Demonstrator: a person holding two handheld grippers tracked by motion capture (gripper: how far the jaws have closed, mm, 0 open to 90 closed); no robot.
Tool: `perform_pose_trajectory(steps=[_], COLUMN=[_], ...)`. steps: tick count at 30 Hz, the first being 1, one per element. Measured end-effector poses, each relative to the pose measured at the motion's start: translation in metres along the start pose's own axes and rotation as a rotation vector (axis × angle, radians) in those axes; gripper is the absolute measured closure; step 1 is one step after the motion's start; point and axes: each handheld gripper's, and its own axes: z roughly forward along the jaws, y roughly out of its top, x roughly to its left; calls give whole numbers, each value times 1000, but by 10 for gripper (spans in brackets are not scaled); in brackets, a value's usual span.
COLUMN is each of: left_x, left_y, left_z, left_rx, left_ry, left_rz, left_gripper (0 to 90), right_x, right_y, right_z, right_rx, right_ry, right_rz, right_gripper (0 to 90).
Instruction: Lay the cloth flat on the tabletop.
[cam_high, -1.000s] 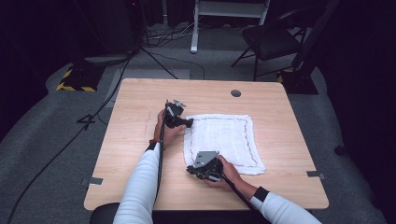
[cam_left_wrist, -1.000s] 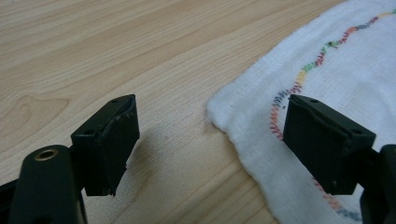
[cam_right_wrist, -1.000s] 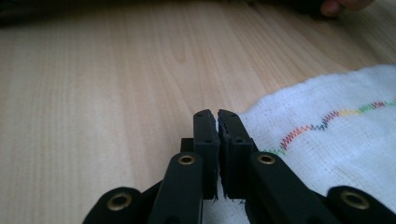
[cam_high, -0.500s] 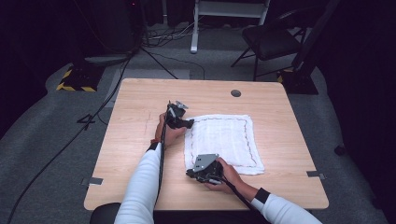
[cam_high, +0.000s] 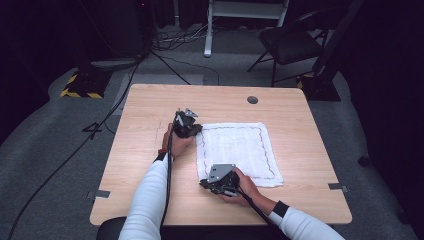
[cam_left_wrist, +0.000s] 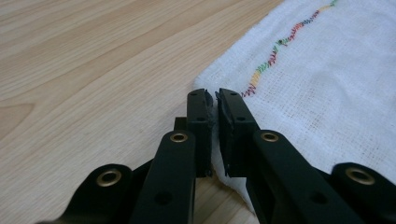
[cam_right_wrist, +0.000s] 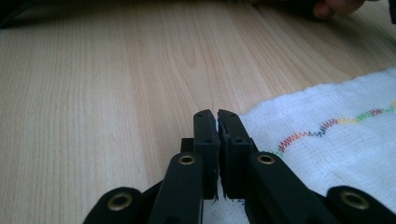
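Both claws pinch the white woven cloth with wavy rainbow stitching (cam_high: 235, 152) lying flat mid-table: left gripper (cam_left_wrist: 214, 100), jaws just closed, on its far-left corner; right gripper (cam_right_wrist: 217, 119) clamped on its near-left corner.

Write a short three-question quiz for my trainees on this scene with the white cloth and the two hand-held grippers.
1. True or false: the white woven cloth with wavy multicoloured stitching lies spread flat on the light wooden table.
2. Which part of the cloth does the left gripper pinch? A) the middle B) a corner on the person's left, far side C) the right edge
3. Fill in: the right gripper is shut on the cloth's ____ corner on the person's left.

Key: 1 true; 2 B; 3 near. The left gripper's jaws have just been closing, with the cloth's edge between them.
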Motion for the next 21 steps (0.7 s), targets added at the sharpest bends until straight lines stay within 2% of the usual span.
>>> perform_pose_trajectory(steps=[2, 5, 8, 17, 21], left_x=[2, 6, 11, 20, 23], left_y=[-1, -2, -4, -8, -10], left_z=[-4, -12, -20, -34, -38], left_rx=[-6, -4, -9, -39, -47], left_ry=[10, 26, 34, 34, 37], left_rz=[-7, 11, 9, 2, 0], left_gripper=[838, 839, 840, 842, 842], right_x=[-1, -1, -1, -2, -4], right_y=[2, 5, 9, 16, 19], right_z=[0, 0, 1, 2, 3], right_rx=[-8, -15, -24, -40, -53], right_ry=[-4, -11, -12, -17, -14], right_rz=[3, 3, 1, -17, -11], right_gripper=[872, 872, 872, 872, 873])
